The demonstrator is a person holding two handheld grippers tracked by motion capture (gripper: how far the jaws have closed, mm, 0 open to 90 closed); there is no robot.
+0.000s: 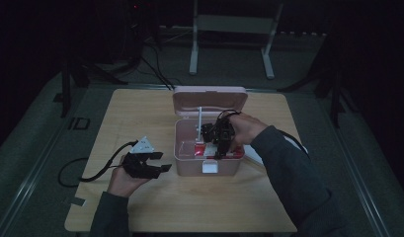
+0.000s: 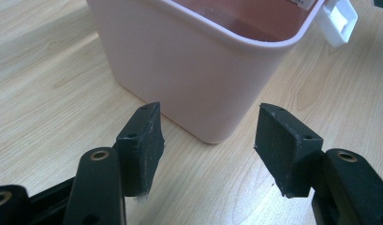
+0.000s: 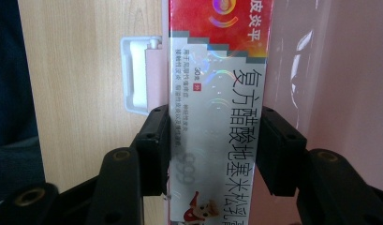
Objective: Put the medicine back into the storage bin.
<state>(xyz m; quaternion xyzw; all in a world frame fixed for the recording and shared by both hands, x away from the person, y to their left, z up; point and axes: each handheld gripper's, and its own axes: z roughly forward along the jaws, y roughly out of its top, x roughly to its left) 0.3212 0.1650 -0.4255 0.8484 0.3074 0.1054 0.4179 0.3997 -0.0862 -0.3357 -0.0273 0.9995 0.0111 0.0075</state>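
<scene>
- High view: an open pink plastic storage box [image 1: 209, 158] with its hinged lid raised is being kept at the middle of the light wooden table [image 1: 140, 207]. The right gripper [image 1: 222, 140] is being held down inside it.
- Left gripper view: the left gripper [image 2: 208, 145] is being held idle just beside the box's outer wall, jaws spread, empty.
- Right gripper view: a long red-and-silver cardboard carton [image 3: 212, 112] is being pinched between the jaws over the box's white latch [image 3: 137, 75], probably for packing or removal.

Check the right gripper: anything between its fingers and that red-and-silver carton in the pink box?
Nothing visible. The right gripper fingers already press both sides of the carton, inside the open pink box. The lid stands tipped back, clear of it.
</scene>
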